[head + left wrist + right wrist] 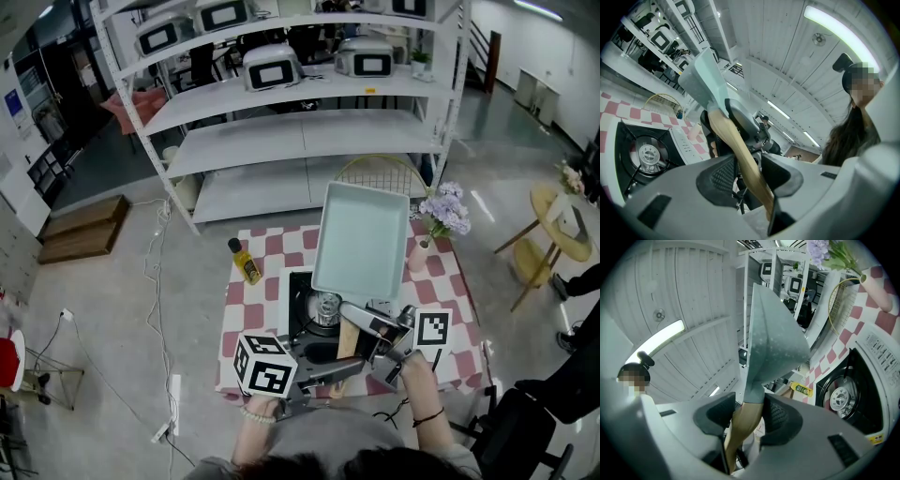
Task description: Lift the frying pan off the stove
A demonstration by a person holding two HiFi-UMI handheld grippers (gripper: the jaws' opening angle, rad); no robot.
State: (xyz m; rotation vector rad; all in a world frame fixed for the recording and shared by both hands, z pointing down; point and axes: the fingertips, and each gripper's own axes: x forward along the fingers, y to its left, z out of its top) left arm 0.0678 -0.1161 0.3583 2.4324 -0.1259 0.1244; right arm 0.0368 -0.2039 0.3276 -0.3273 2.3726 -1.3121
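Pan (361, 236) above stove (298, 291) | L gripper (745, 174) clamps handle (733, 143) | R gripper (747, 417) same

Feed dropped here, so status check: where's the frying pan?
Both clamped on wooden handle: left hand-held gripper, right hand-held gripper. Frying pan up off stove, tilted. Nothing obstructing; bottle stands aside.

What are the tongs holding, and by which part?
The left tongs and right tongs both grip the frying pan by its wooden handle, off the stove.
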